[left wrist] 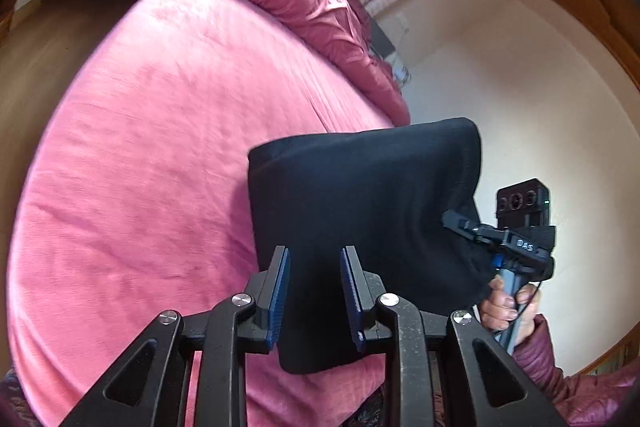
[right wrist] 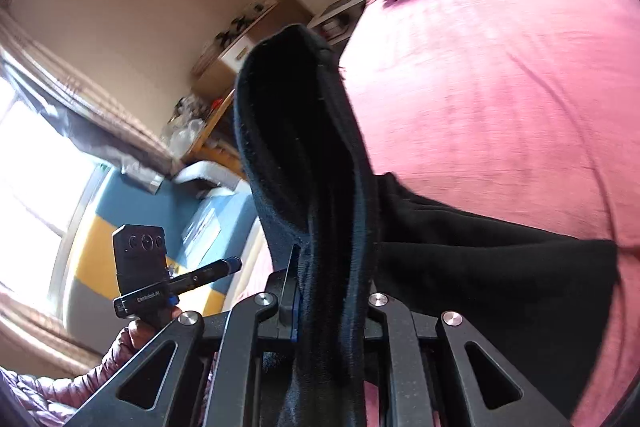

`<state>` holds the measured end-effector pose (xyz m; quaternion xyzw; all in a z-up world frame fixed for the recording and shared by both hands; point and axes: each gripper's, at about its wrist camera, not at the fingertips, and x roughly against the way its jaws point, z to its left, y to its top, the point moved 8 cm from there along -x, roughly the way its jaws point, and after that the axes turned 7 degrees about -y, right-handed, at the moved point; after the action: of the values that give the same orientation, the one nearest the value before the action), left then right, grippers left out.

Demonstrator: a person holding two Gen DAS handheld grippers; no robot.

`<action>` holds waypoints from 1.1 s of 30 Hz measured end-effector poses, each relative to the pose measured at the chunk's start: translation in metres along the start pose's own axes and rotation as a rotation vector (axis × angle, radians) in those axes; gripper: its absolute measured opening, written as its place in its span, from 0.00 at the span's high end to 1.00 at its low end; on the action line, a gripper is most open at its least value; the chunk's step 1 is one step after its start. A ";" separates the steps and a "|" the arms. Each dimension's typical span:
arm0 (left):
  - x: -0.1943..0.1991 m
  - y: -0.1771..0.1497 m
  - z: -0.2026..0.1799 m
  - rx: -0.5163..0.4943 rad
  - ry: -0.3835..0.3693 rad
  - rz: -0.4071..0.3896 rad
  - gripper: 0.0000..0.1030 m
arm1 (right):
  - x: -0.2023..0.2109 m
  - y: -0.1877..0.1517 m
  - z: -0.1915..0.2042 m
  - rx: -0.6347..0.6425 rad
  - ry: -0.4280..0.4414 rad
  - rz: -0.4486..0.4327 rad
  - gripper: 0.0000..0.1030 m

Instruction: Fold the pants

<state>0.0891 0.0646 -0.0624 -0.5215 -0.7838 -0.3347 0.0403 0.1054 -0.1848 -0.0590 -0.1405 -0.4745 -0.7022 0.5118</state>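
Spreading across both views, a pink bed [left wrist: 152, 131], its cover lightly creased, with a bunched pink duvet [left wrist: 316, 11] heaped along the far edge. Hanging above that cover, black pants [left wrist: 360, 203], folded into a thick dark panel and lifted clear of the bed in the left wrist view; draped in the right wrist view as a tall doubled fold rising ahead of the fingers, with a flatter part trailing down to the right over the pink cover. Gripping the fabric near its right-hand edge, right gripper [right wrist: 332, 291], fingers pressed together on the thick black cloth, one blue pad just visible at the left of the fold. Standing parted in front of the dark panel, left gripper [left wrist: 315, 291], blue pads [left wrist: 280, 291] well apart, cloth visible in the gap between them but neither pad seen pressing on it. Clasping the right tool's handle, a bare hand [left wrist: 506, 303] in a quilted sleeve.
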 end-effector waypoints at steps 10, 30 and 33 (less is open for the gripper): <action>-0.101 -0.031 -0.022 -0.075 0.015 0.195 0.76 | 0.026 -0.031 -0.101 -0.184 -0.087 -0.016 0.86; -0.153 -0.067 -0.034 -0.130 0.053 0.343 0.75 | 0.088 -0.086 -0.157 -0.398 -0.190 -0.083 0.73; -0.151 -0.066 -0.035 -0.117 0.034 0.333 0.75 | 0.087 -0.111 -0.135 -0.415 -0.123 -0.042 0.73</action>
<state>0.0918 -0.0902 -0.1295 -0.6398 -0.6651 -0.3771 0.0781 0.0120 -0.3424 -0.1264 -0.2755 -0.3532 -0.7853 0.4273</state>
